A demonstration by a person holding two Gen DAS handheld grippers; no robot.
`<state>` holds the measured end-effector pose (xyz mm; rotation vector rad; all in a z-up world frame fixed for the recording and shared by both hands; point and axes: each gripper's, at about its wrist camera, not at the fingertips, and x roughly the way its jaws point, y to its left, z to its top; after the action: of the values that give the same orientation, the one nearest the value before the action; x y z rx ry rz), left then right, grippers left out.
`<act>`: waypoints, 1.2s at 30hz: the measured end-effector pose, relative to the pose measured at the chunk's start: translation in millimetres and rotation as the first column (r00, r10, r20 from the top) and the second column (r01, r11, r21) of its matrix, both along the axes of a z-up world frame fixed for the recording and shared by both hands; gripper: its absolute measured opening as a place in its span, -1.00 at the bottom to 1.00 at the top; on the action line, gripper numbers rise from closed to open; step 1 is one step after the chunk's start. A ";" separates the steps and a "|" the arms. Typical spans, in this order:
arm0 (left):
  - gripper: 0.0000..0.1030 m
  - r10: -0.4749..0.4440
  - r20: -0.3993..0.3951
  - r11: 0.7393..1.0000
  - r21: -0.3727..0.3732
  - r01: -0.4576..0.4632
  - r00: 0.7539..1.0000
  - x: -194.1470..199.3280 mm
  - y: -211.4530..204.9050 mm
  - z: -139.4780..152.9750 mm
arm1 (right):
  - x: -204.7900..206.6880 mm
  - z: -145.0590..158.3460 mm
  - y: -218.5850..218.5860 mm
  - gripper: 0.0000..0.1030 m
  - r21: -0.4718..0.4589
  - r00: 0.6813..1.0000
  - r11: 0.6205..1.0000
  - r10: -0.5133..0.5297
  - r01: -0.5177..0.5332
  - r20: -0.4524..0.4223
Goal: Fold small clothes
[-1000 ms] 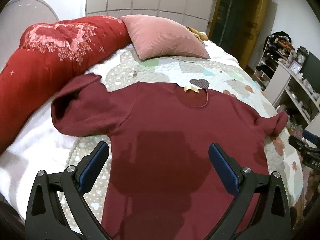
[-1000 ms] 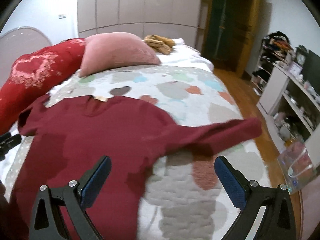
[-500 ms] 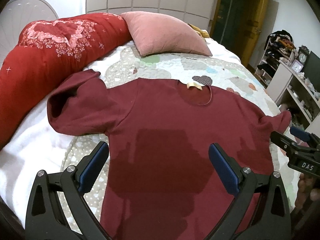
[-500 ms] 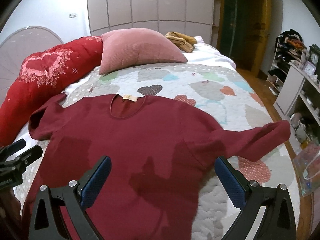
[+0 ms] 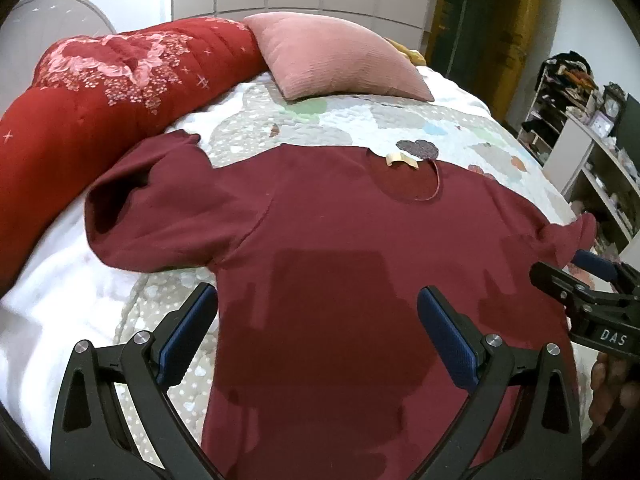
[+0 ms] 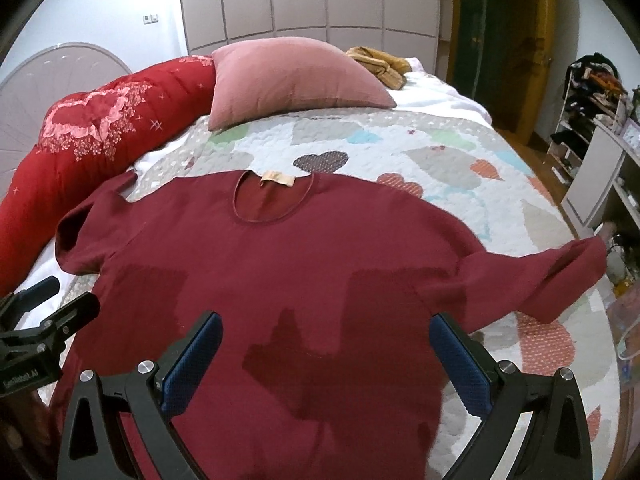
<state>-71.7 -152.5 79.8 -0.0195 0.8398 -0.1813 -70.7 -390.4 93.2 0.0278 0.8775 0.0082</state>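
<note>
Left tool [image 5: 318, 320]: fingers spread wide, holding nothing, hovering over the lower left part of the top, at about the same spot as a second ago.
Right tool [image 6: 326, 348]: also spread wide and empty; it has swung left in the last second, from over the bare quilt beside the right sleeve to over the middle of the top.
What changed: both tools now hang side by side above the body of the top, each showing at the edge of the other's view; the top itself has not shifted.
Meaning for the task: folding looks not yet begun; my guess is the tools are lining up for a first grasp.
Top [image 6: 288, 264]: dark red, long-sleeved, lying flat with the neckline and tan label [image 6: 277, 179] away from the tools.
Left sleeve [image 5: 160, 208]: bunched and doubled over near the red bolster [image 5: 100, 92].
Right sleeve [image 6: 536, 276]: stretched out toward the bed's edge.
Place: on the patchwork quilt [image 6: 420, 160] of the bed, below the pink pillow [image 6: 288, 76].
</note>
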 end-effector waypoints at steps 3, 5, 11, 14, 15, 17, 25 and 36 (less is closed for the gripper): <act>0.96 -0.014 -0.012 1.000 -0.024 0.014 1.000 3.9 1.5 -4.4 | 4.8 -5.6 2.4 0.99 0.012 1.000 1.000 0.001 -0.001 -0.010; 0.96 -0.011 -0.024 0.999 -0.038 0.010 1.000 7.4 4.1 -7.8 | 7.5 -8.8 4.4 0.99 0.018 1.000 1.000 0.007 -0.006 -0.017; 0.96 0.022 -0.037 1.000 -0.020 -0.023 0.999 17.7 12.7 -13.8 | 17.3 -18.2 14.0 0.99 0.020 0.999 0.999 0.029 -0.028 -0.035; 0.96 0.038 -0.039 0.999 -0.023 -0.038 0.999 21.2 18.0 -15.4 | 21.9 -20.6 19.9 0.99 0.017 0.999 0.999 0.038 -0.038 -0.036; 0.96 0.041 -0.040 0.999 -0.022 -0.042 0.998 22.3 19.6 -16.0 | 23.8 -21.1 22.4 0.99 0.018 0.999 0.999 0.041 -0.040 -0.036; 0.96 0.048 -0.042 0.999 -0.019 -0.049 0.998 24.4 22.7 -17.3 | 26.3 -21.9 25.8 0.99 0.020 0.998 0.999 0.046 -0.045 -0.037; 0.96 0.070 -0.036 0.998 -0.001 -0.070 0.997 30.4 33.5 -17.2 | 34.1 -26.2 40.4 0.99 0.003 0.997 0.998 0.060 -0.060 -0.043; 0.96 0.201 0.009 0.979 0.045 -0.201 0.980 44.3 97.3 -3.1 | 42.6 -30.9 57.6 0.99 0.010 0.994 0.996 0.093 -0.093 -0.050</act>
<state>-27.3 -55.2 76.6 -0.0613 0.8314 0.0282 -28.1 -332.8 62.3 -0.0061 0.9285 0.0980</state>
